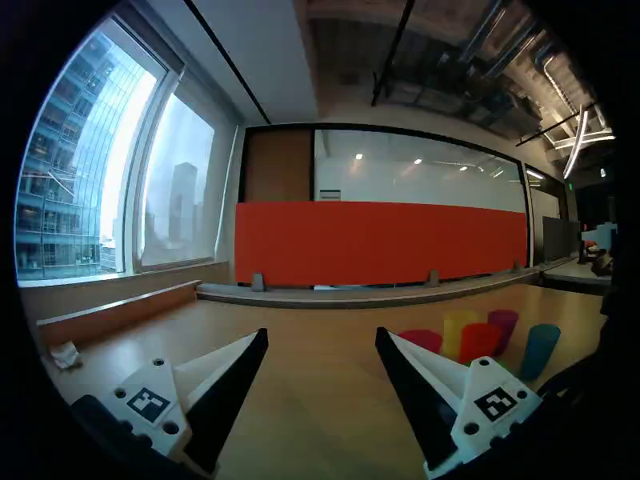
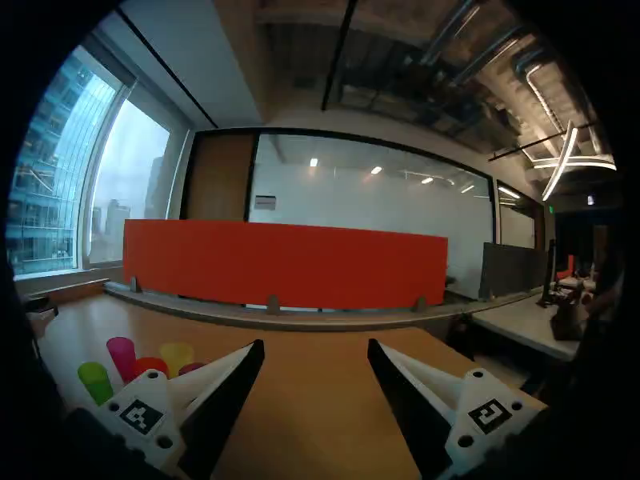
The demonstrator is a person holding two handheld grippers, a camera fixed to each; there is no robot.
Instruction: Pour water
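So here's where it stands: the left gripper (image 1: 320, 331) is wide open with nothing between its fingers, hovering over the wooden table (image 1: 320, 400). The right gripper (image 2: 314, 342) is the same deal, spread wide and empty. The coloured cups (image 1: 480, 341) are the only task stuff around, bunched on the table off to the right in the left gripper view. There's a teal cup (image 1: 538, 349) at the outer edge and a yellow cup (image 1: 458, 330) and magenta cup (image 1: 503, 326) at the back. In the right gripper view the cups sit low on the left, a green cup (image 2: 96, 381) outermost, with the far end of the bunch tucked behind that gripper's left finger.

What could go wrong, imo: those cups are packed really close (can't tell if they actually touch), so going in for one with fingers this wide could bump its neighbours and topple them. They look like light plastic, so a nudge probably sends one skidding or tipping. Also no way to tell from here which cup has water in it, if any. So the person could grab an empty one, or squeeze a full one too hard and slosh it over the wood. And tilting from too far off likely means missing the rim of the receiving cup
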